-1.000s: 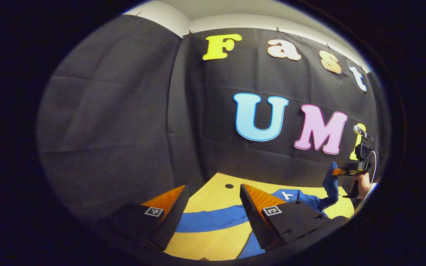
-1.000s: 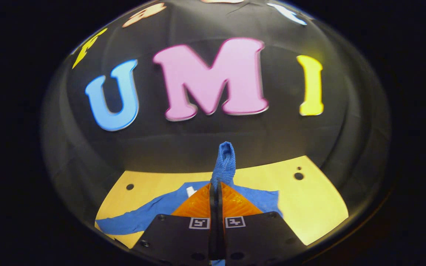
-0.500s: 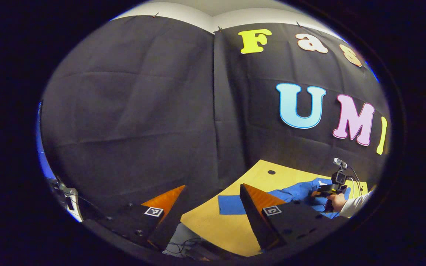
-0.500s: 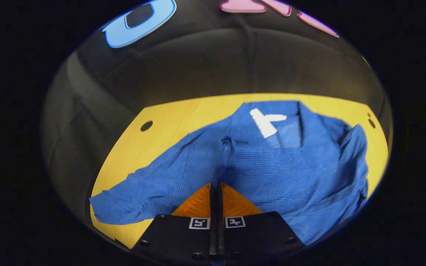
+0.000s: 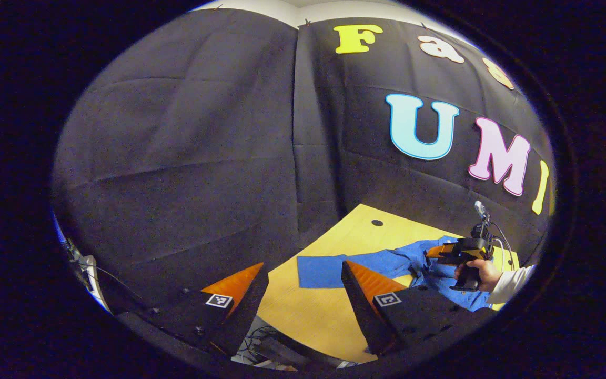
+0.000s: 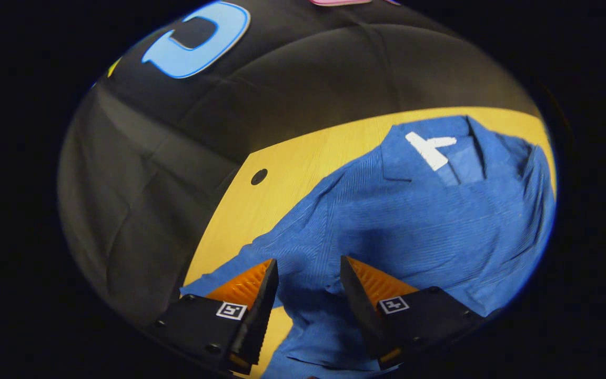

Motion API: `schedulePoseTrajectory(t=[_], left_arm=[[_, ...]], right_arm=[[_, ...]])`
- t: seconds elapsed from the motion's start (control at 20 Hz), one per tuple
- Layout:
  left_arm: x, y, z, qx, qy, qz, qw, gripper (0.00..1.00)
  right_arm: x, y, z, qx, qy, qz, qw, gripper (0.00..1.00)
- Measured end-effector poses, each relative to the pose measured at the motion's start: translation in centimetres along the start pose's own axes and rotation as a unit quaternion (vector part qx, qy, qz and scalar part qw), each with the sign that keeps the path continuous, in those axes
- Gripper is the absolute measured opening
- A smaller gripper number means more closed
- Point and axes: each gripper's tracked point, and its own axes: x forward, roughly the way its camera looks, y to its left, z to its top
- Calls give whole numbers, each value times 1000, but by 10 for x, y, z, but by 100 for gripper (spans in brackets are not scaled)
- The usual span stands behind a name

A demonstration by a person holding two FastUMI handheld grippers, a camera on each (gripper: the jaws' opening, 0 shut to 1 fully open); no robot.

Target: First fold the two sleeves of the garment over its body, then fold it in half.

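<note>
Left gripper (image 5: 303, 271): low in the left gripper view, jaws apart with nothing between them, held over the near left edge of the table, clear of the cloth
Cables (image 5: 79, 260): a tangle at the far left of the left gripper view, off the table and below its level
Table (image 5: 308, 316): yellow wooden top with a dark round hole (image 5: 377, 223) near its far left corner; the same top (image 6: 282, 184) and hole (image 6: 259, 176) show in the right gripper view
Garment (image 5: 387, 263): blue shirt lying flat on the table, to the right of the left gripper; in the right gripper view the garment (image 6: 413, 221) spreads across the right half, collar at the far side
Left sleeve (image 5: 329, 269): stretched out flat toward the left edge of the table, not folded over the body; its end lies just beside the left gripper's right finger in the view
White tag (image 6: 432, 149): inside the collar, at the far side of the garment
Right gripper (image 6: 307, 273): jaws apart, hovering above the blue cloth, whose wrinkled fabric shows in the gap; whether the fingertips touch the cloth cannot be told. In the left gripper view the right gripper (image 5: 442, 255) sits over the shirt body
Hand (image 5: 479, 271): grips the right gripper's handle at the far right, a white sleeve (image 5: 513, 279) behind it
</note>
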Motion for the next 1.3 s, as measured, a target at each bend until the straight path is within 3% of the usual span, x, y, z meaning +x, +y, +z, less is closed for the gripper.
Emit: schedulePoseTrajectory(t=[0.1, 0.2, 0.25, 0.3, 0.35, 0.4, 0.45, 0.5, 0.65, 0.8, 0.85, 0.9, 0.95, 1.0, 1.05, 1.1, 1.2, 1.3], left_arm=[[38, 0, -22, 9, 32, -6, 999, 80], [75, 1, -59, 9, 102, -13, 995, 81], [91, 1, -74, 0, 146, -16, 989, 82], [109, 1, -88, -9, 170, -22, 985, 83], [127, 4, -98, -21, 186, -19, 982, 83], [142, 8, -108, -27, 202, -12, 979, 83], [155, 15, -115, -25, 215, 1, 976, 83], [164, 19, -118, -19, 225, 11, 974, 83], [192, 13, -149, 4, 259, 18, 966, 83], [207, 16, -173, 29, 288, 28, 957, 83], [218, 13, -164, 26, 254, 23, 967, 83], [224, 14, -163, 32, 249, 20, 968, 83], [217, 14, -173, 44, 277, 11, 960, 83], [219, 10, -162, 54, 262, -9, 964, 82], [211, 6, -163, 72, 280, -26, 957, 77], [213, 0, -159, 87, 278, -45, 955, 50], [214, -3, -158, 111, 283, -48, 952, 14], [216, -4, -150, 120, 282, -44, 951, 4]], right_arm=[[-40, 6, 11, -49, -14, 7, 999, 77], [-92, 17, 25, -96, -41, 26, 994, 77], [-120, 22, 31, -117, -56, 38, 991, 67], [-149, 25, 38, -134, -72, 44, 987, 66], [-179, 27, 44, -147, -89, 50, 984, 79], [-208, 27, 47, -157, -101, 53, 981, 70], [-232, 22, 48, -169, -115, 52, 978, 79], [-249, 17, 51, -178, -123, 50, 975, 79], [-274, -33, 50, -164, -107, -10, 981, 80], [-292, -58, 56, -115, -119, -34, 986, 80], [-298, -67, 58, -106, -126, -46, 985, 80], [-304, -71, 59, -102, -129, -53, 985, 80], [-309, -72, 57, -101, -132, -57, 984, 80], [-311, -72, 55, -102, -132, -60, 984, 80], [-310, -69, 52, -104, -129, -59, 984, 80], [-307, -68, 50, -105, -123, -58, 985, 80], [-306, -65, 43, -104, -114, -54, 987, 80], [-309, -60, 38, -101, -108, -49, 988, 80]])
